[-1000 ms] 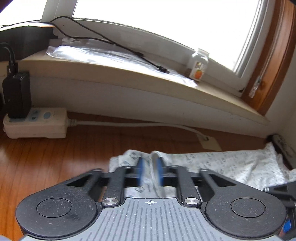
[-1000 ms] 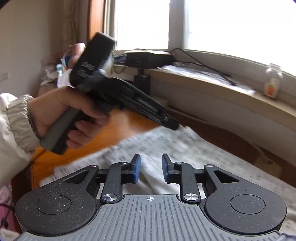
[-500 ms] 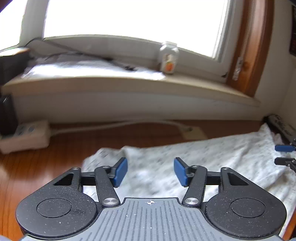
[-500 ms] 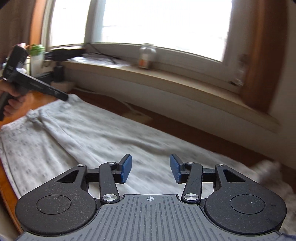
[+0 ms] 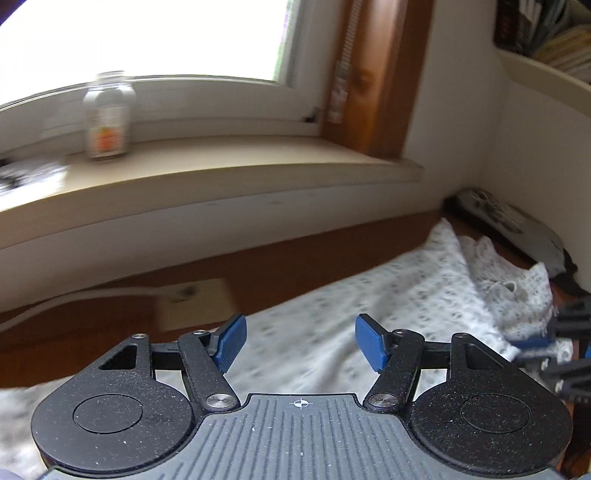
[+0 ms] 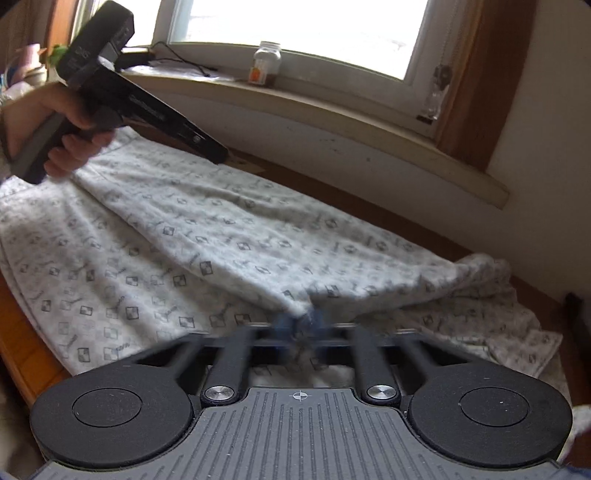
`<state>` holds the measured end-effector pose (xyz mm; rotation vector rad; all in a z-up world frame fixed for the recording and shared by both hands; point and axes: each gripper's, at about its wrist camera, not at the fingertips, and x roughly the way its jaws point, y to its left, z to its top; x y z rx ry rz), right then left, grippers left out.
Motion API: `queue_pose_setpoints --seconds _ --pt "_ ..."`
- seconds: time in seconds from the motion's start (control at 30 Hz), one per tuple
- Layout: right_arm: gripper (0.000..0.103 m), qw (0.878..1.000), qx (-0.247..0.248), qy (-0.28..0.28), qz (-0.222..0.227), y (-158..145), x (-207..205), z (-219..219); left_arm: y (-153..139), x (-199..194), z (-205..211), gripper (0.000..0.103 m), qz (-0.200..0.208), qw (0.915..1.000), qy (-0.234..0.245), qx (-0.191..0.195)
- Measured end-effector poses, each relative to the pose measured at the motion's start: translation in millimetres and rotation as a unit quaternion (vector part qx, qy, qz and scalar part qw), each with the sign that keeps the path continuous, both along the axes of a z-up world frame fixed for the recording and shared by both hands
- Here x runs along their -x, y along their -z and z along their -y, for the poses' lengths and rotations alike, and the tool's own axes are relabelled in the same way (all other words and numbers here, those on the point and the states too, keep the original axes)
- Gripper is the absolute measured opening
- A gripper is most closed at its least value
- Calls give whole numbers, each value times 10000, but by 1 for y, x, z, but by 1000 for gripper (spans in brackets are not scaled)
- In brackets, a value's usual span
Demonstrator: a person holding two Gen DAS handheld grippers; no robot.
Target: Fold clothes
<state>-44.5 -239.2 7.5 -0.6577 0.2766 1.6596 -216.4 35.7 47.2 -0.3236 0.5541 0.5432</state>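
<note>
The right gripper (image 6: 301, 325) pinches a fold of the patterned garment (image 6: 221, 236). The left gripper (image 5: 297, 341) hangs over it, jaws opening and empty; next it probably needs its own hold on the cloth

White garment (image 6: 207, 236) with grey square print; blue-padded black tongs (image 5: 300, 345).

Bright daylight is pouring through the white-framed window (image 6: 295, 33) ahead of me, washing over its cream sill (image 5: 221, 166), brown wooden trim (image 5: 384, 74) and white wall (image 5: 461, 110).
</note>
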Motion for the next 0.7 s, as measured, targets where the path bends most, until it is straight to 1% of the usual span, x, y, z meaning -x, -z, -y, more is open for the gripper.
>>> queue_pose_setpoints --seconds 0.07,0.13,0.23,0.3,0.33,0.37,0.4,0.5,0.53,0.57,0.7 --pt "5 9999 -93 42 -90 -4 -5 10 -1 -18 3 70 -41 9999 136 -69" --pt "5 9998 -9 35 -213 -4 -8 17 -3 -34 6 72 -60 9996 236 -140" --pt "7 9992 256 -72 -309 4 -10 15 -1 -58 7 73 -68 9989 420 -206" --pt "17 9988 215 24 -435 -1 -19 15 3 -73 8 74 -98 9983 521 -245" --pt "28 9986 173 97 -493 -5 -25 14 6 -79 8 74 -125 9981 538 -261" --pt "37 9983 97 166 -547 -9 -32 14 9 -85 7 74 -149 9980 557 -274" --pt "39 9978 36 273 -608 -14 -41 11 12 -89 6 74 -148 9978 583 -268" --pt "43 9945 -103 677 -797 -26 -71 -5 23 -95 2 75 -71 9978 636 -170" --pt "47 9926 -126 834 -874 -29 -83 -14 26 -96 1 75 -30 9978 652 -130" --pt "51 9889 -89 1061 -1034 -29 -96 -26 30 -97 0 75 2 9977 672 -106" --pt "52 9687 78 1882 -1617 -21 -148 -80 42 -97 -2 75 4 9976 699 -24"
